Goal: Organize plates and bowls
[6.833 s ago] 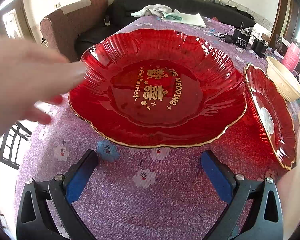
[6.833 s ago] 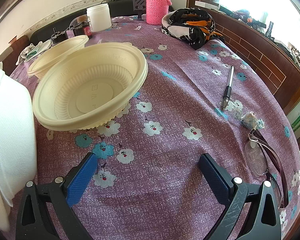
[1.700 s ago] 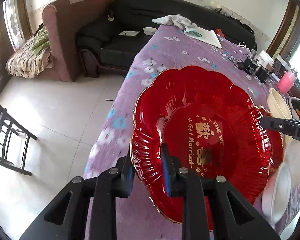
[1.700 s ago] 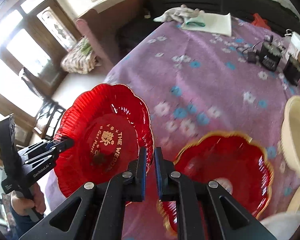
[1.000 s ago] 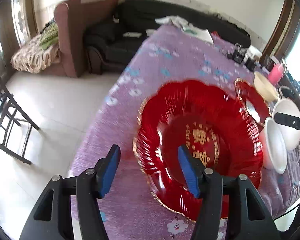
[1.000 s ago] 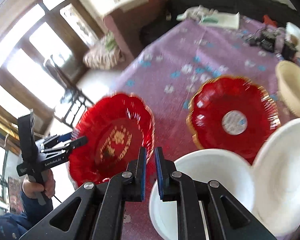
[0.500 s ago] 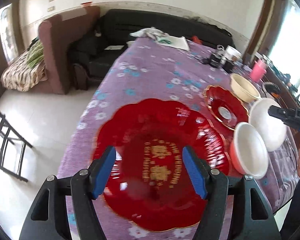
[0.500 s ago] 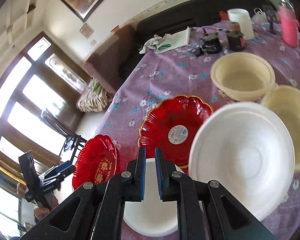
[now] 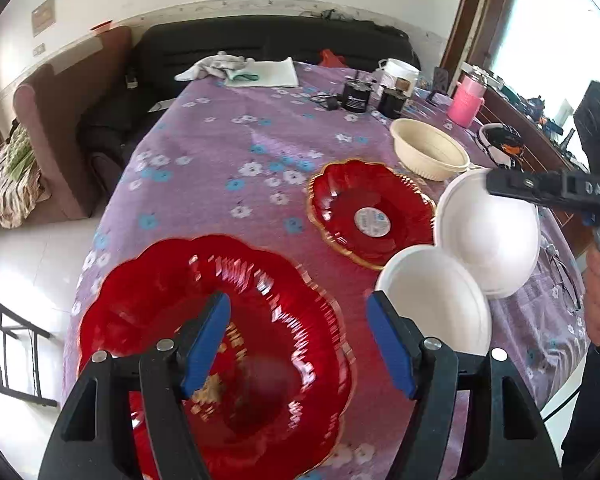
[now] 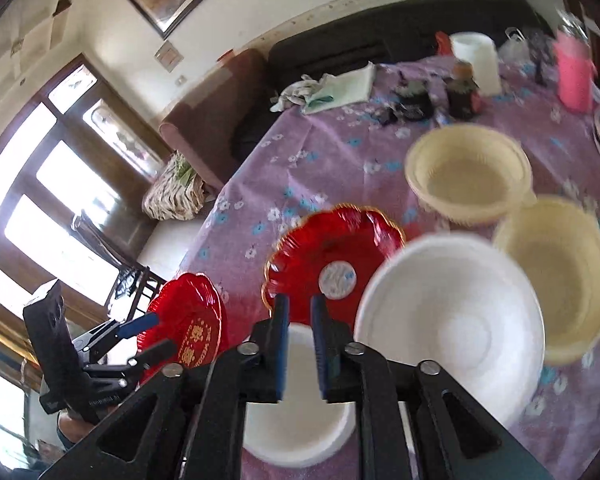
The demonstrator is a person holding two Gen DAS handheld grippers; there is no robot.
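Note:
A large red wedding plate [image 9: 228,344] lies on the purple table at its near left corner. My left gripper [image 9: 300,344] is open and empty, held above the plate's right half. A smaller red plate [image 9: 370,212] lies farther right, also in the right wrist view [image 10: 332,256]. Two white bowls [image 9: 488,232] [image 9: 432,300] sit beside it. Two cream bowls [image 10: 466,172] [image 10: 556,276] stand behind. My right gripper [image 10: 300,332] is nearly shut with nothing between its fingers, held above the white bowls [image 10: 448,328].
Black jars [image 9: 356,98], a white tub [image 9: 398,76], a pink flask [image 9: 466,100], a cloth and paper [image 9: 260,72] sit at the table's far end. Glasses [image 9: 560,276] lie at the right edge. A sofa and armchair stand beyond the table.
My left gripper let go of the large red plate, opened and pulled back over it. My right gripper stayed shut and swung toward the bowls.

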